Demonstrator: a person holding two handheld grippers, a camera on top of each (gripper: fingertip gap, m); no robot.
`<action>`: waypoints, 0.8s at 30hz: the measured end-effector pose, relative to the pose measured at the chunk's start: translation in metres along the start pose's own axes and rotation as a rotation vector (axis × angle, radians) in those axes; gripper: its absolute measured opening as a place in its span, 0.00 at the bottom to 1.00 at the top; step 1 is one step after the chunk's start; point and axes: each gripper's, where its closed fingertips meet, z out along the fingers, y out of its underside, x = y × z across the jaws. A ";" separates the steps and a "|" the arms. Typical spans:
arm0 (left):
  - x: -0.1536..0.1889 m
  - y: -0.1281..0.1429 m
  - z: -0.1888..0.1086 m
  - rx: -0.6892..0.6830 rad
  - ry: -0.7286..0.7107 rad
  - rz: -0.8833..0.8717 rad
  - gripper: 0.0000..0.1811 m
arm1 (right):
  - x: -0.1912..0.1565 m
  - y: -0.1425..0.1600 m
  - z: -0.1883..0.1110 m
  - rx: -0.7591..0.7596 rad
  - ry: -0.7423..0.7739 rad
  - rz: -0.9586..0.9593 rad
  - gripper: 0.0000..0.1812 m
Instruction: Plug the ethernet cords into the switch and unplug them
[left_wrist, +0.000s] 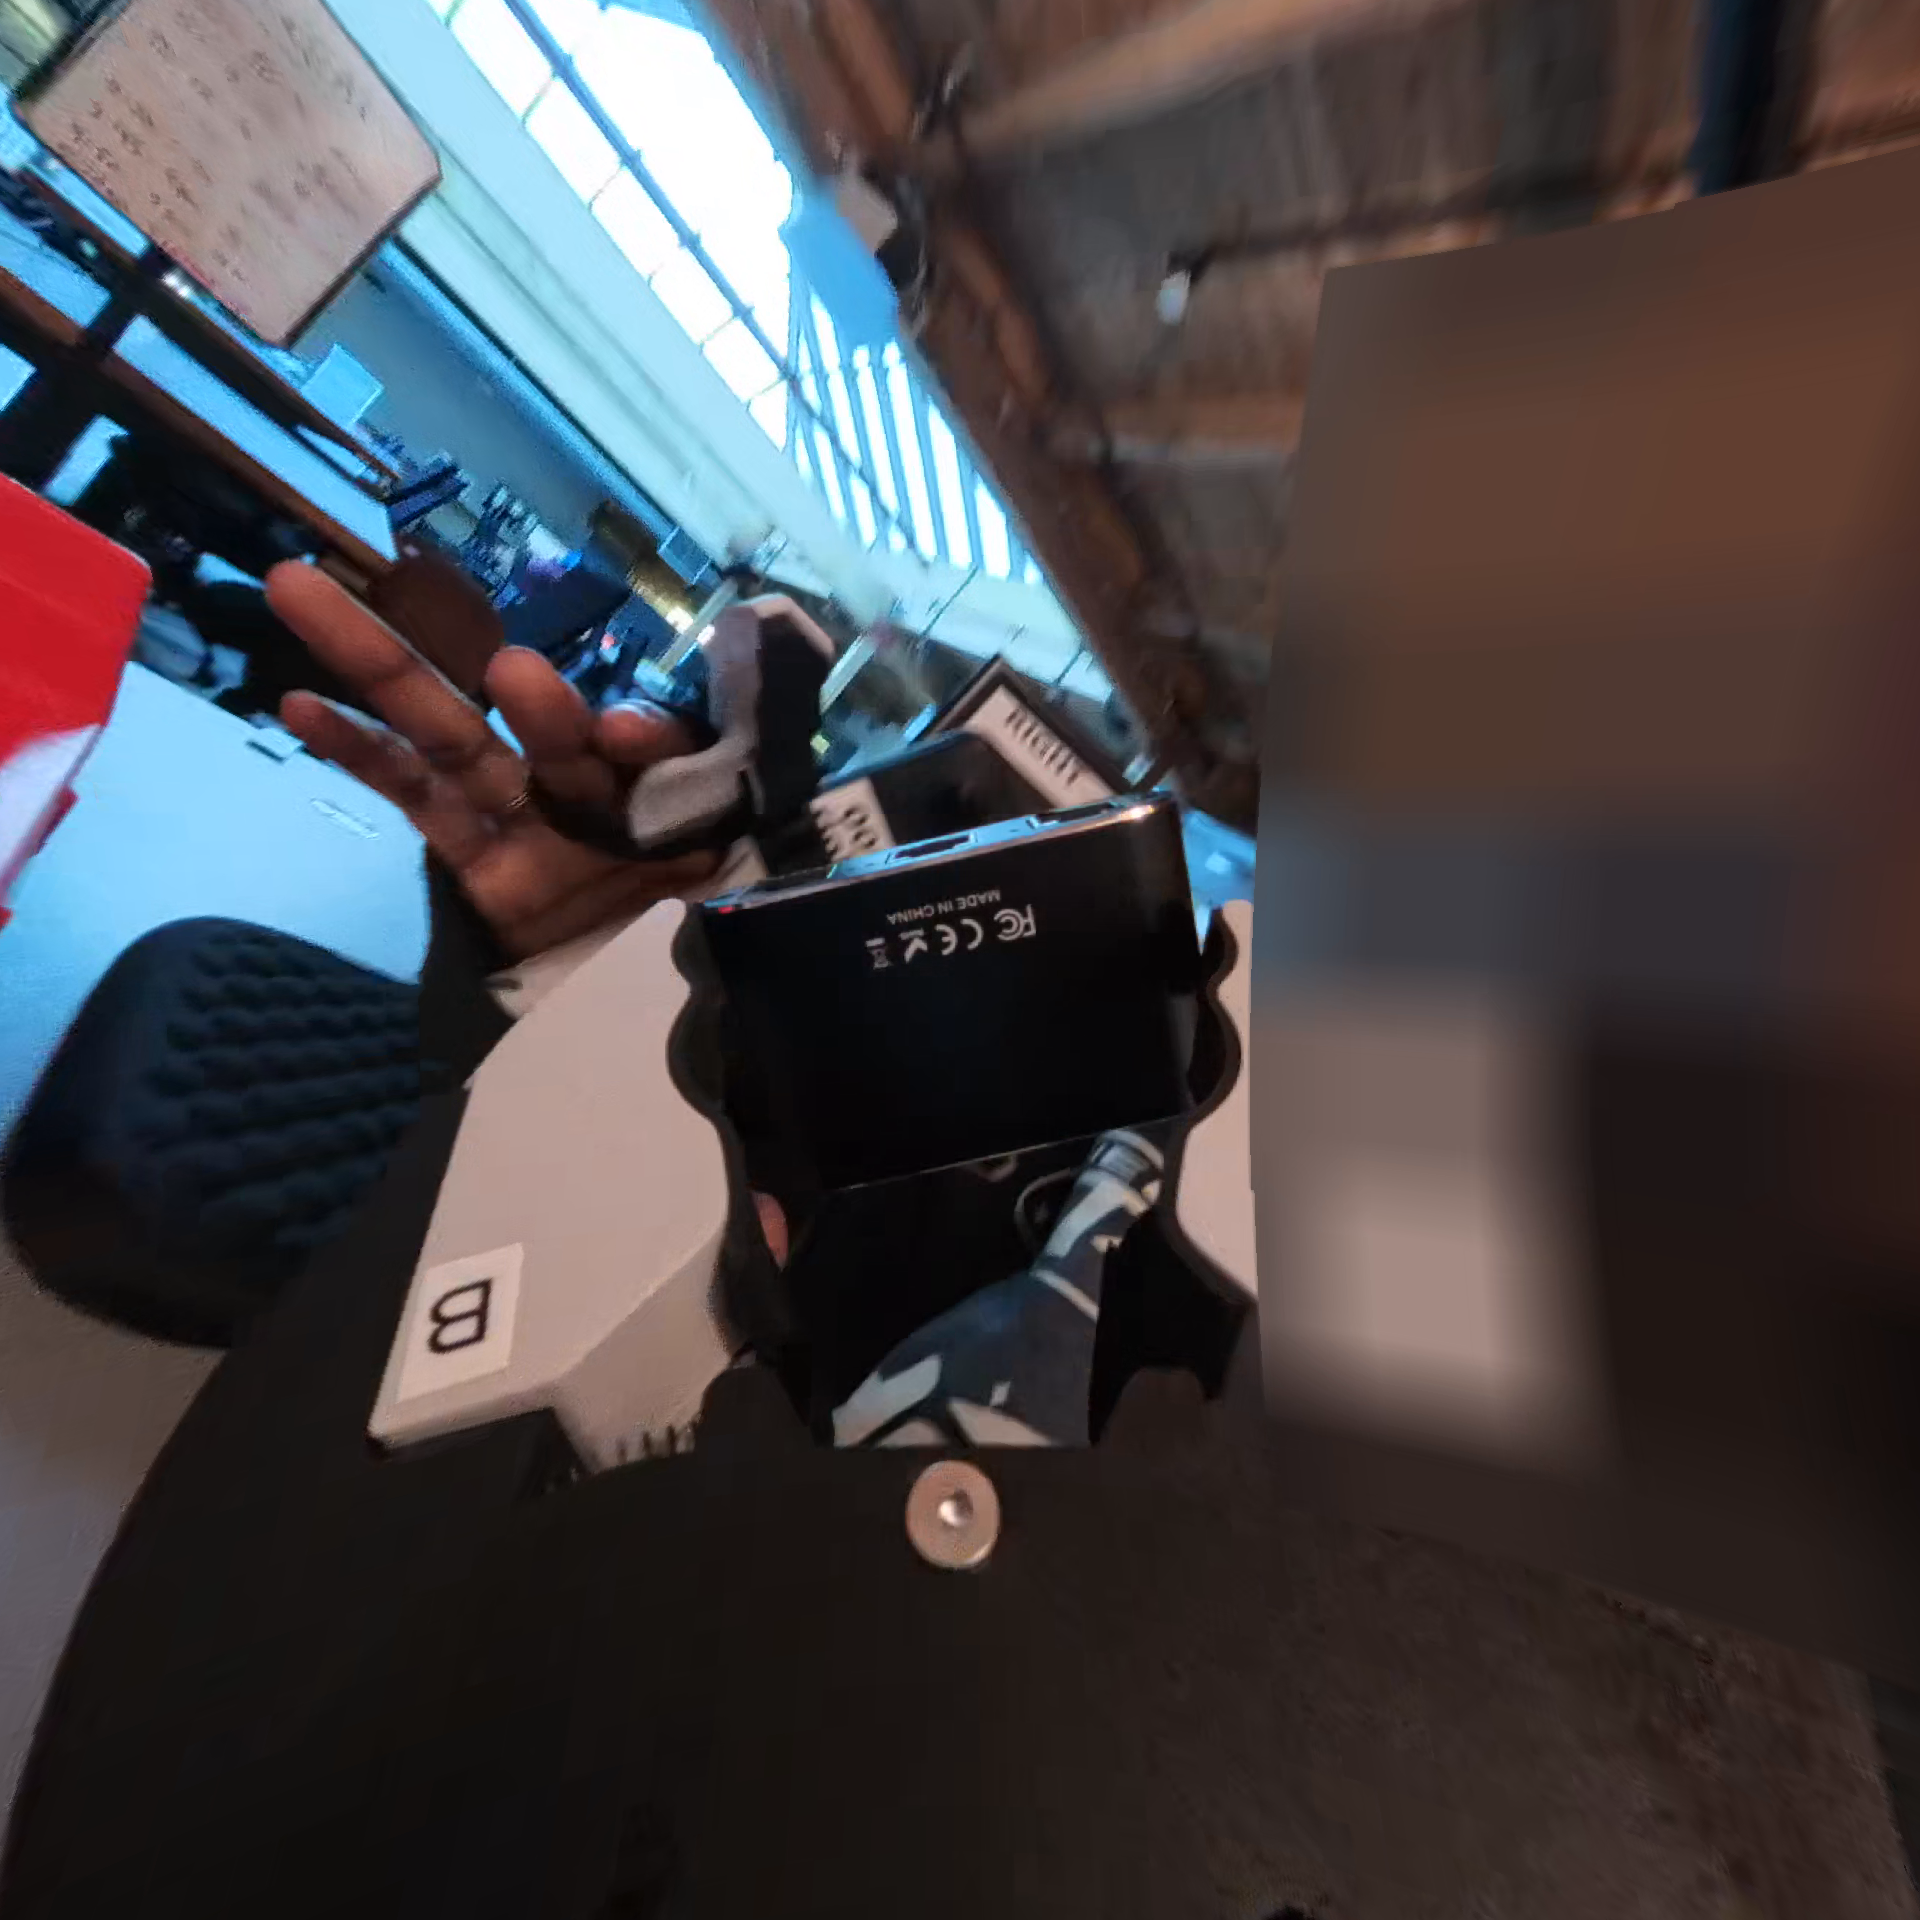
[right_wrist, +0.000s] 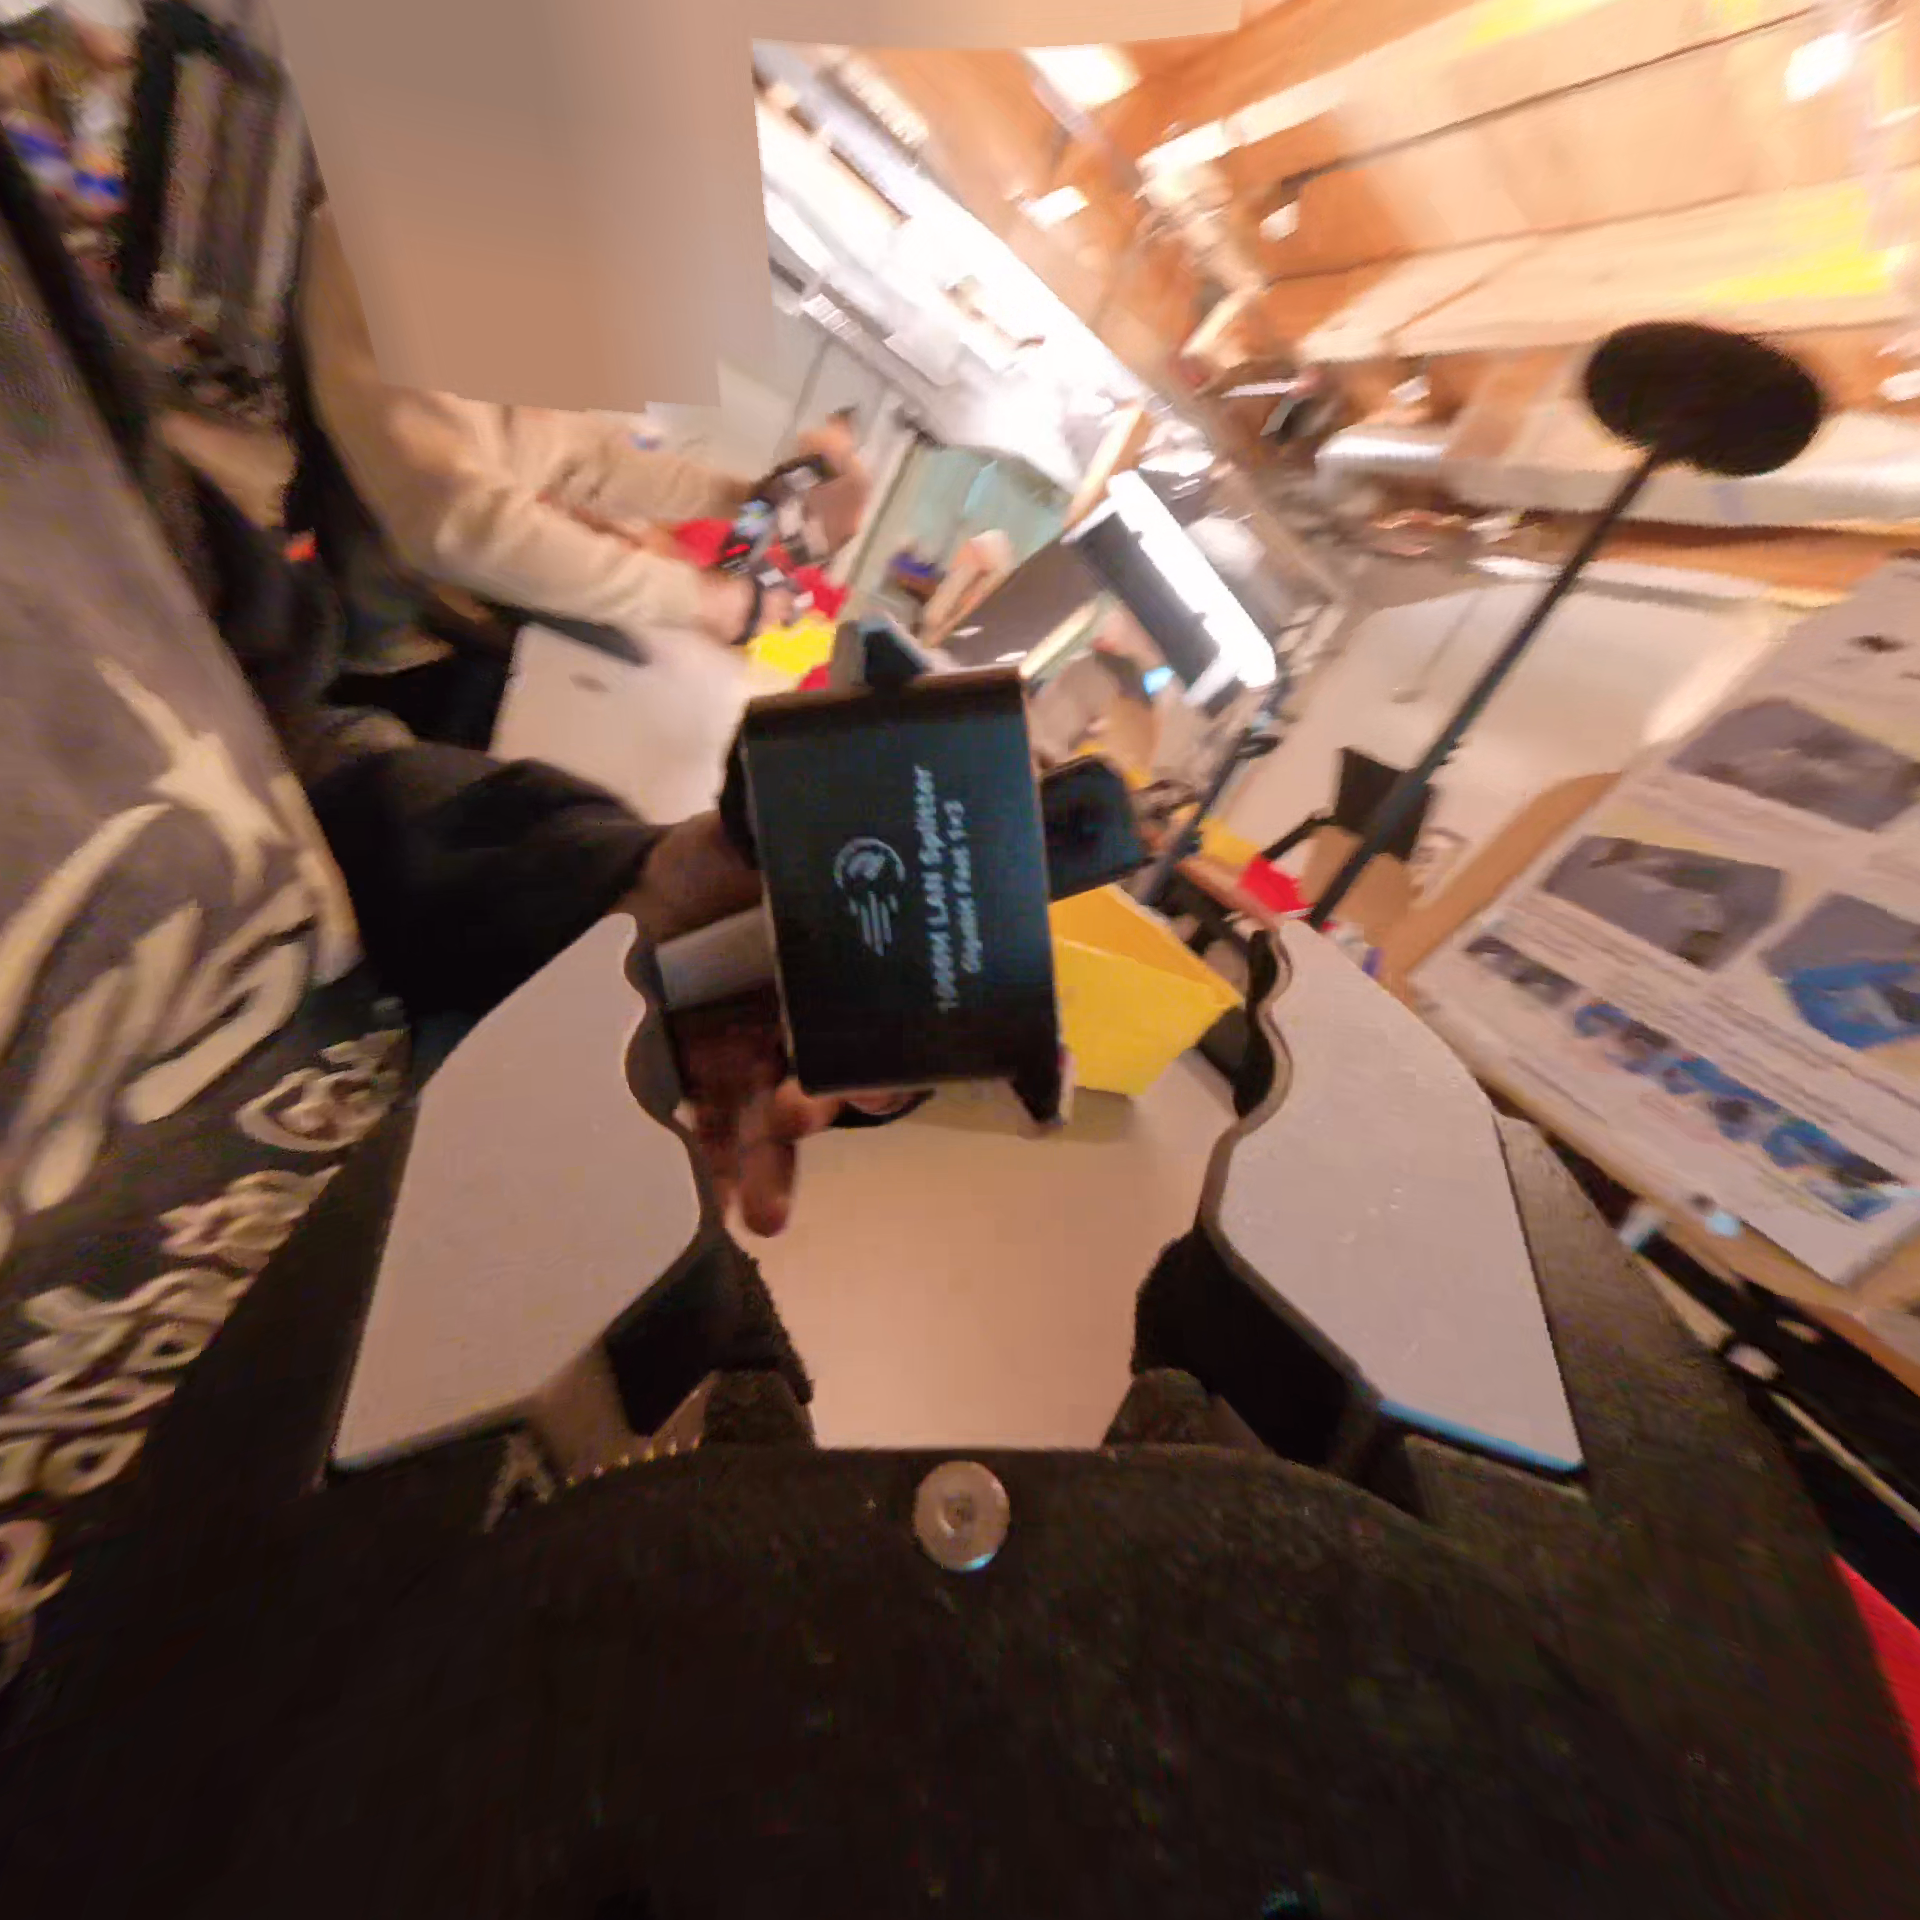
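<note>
A small black switch box (left_wrist: 951, 1018) sits clamped between my left gripper's (left_wrist: 951, 987) two fingers, its marked underside toward the camera and a port edge at the far end. In the right wrist view the same switch (right_wrist: 904, 883) is held up by the left gripper and a hand (right_wrist: 748, 1122), its printed top facing me. My right gripper (right_wrist: 951, 997) is open wide, with the switch at or just past its fingertips and touching neither finger. An open hand (left_wrist: 468, 748) with the right gripper's body shows beyond the switch. No ethernet cord shows.
Both views are tilted and blurred. A red box (left_wrist: 52, 675), a dark mesh chair back (left_wrist: 208, 1112) and a white table (left_wrist: 208, 831) lie left. In the right wrist view are a seated person's beige sleeve (right_wrist: 520, 520), a yellow object (right_wrist: 1132, 997), a black stand (right_wrist: 1704, 410) and a poster board (right_wrist: 1714, 935). The grippers are tip to tip, or close to it.
</note>
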 end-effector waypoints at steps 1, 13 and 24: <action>0.002 0.005 0.002 -0.043 -0.011 0.044 0.50 | -0.010 -0.003 0.000 -0.026 -0.077 0.005 0.57; 0.020 0.063 -0.002 -0.469 -0.010 0.363 0.49 | -0.064 -0.017 0.001 -0.414 -0.790 -0.370 0.28; 0.065 -0.040 -0.059 -0.194 -0.386 0.841 0.56 | -0.048 0.059 -0.002 -0.820 -0.950 -0.901 0.13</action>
